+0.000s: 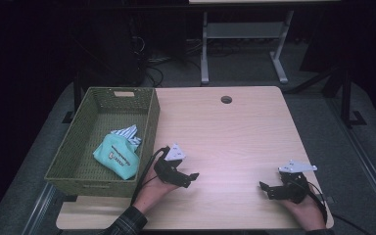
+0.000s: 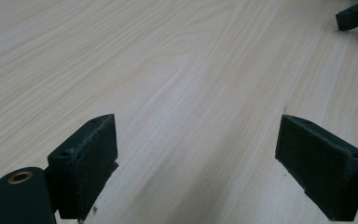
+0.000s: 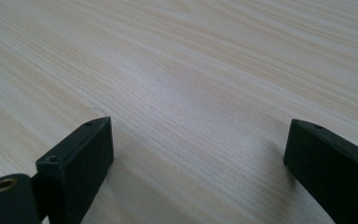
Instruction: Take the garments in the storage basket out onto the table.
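Tabletop (image 1: 235, 132), light wood, with a round cable hole (image 1: 226, 100) near the far edge.

Left gripper (image 1: 192, 177): low over the near edge, left of centre, beside the basket; jaws spread wide, nothing between them but bare wood.

Right gripper (image 1: 265, 190): near the front right corner, well apart from the left one, pointing toward it; jaws spread wide, holding nothing.

Green basket (image 1: 149, 132): along the left edge, overhanging it. Inside lie a teal cloth (image 1: 117, 155) and, touching it on the far side, a striped cloth (image 1: 126, 132), both against the wall nearest the left gripper.
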`<action>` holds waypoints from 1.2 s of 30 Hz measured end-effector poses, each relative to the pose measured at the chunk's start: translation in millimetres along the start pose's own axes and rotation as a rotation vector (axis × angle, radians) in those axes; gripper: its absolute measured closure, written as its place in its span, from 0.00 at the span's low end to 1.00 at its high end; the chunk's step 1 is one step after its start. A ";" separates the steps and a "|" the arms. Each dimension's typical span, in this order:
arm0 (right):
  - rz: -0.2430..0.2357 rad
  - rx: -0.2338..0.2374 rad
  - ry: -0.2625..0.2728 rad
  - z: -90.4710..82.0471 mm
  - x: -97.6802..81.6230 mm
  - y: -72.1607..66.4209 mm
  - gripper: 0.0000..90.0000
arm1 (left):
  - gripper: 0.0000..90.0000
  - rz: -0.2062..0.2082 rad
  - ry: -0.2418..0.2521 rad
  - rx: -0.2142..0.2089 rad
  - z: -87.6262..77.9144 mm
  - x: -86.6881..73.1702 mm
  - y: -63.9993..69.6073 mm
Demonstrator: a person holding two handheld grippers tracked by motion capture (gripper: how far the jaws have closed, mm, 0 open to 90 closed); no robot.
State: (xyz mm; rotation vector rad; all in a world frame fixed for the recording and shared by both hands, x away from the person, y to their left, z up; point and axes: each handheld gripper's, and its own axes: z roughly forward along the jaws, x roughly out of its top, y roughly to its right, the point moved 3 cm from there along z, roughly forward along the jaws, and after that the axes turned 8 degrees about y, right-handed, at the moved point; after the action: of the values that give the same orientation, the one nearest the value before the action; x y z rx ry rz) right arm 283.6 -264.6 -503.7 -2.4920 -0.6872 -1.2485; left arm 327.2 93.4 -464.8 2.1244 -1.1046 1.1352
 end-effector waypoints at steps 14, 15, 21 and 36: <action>0.000 0.000 0.000 0.0 0.0 0.2 0.09 | 0.13 0.011 -0.001 -0.010 1.3 12.2 1.4; -0.002 0.000 0.001 0.1 -0.1 0.2 0.09 | 0.13 0.009 0.002 -0.011 0.8 12.4 1.0; 0.001 -0.001 0.000 0.1 0.0 0.1 0.09 | 0.13 0.001 -0.001 -0.019 -2.0 16.3 -2.3; 0.009 -0.013 -0.005 0.7 0.5 -1.1 0.07 | 0.13 0.003 -0.009 -0.007 -7.5 25.3 -7.3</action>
State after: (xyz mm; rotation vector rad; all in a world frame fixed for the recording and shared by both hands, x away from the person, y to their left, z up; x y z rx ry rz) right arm 283.7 -263.2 -503.7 -2.5072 -0.6705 -1.2475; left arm 338.2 92.0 -439.7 2.1253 -1.1148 1.1222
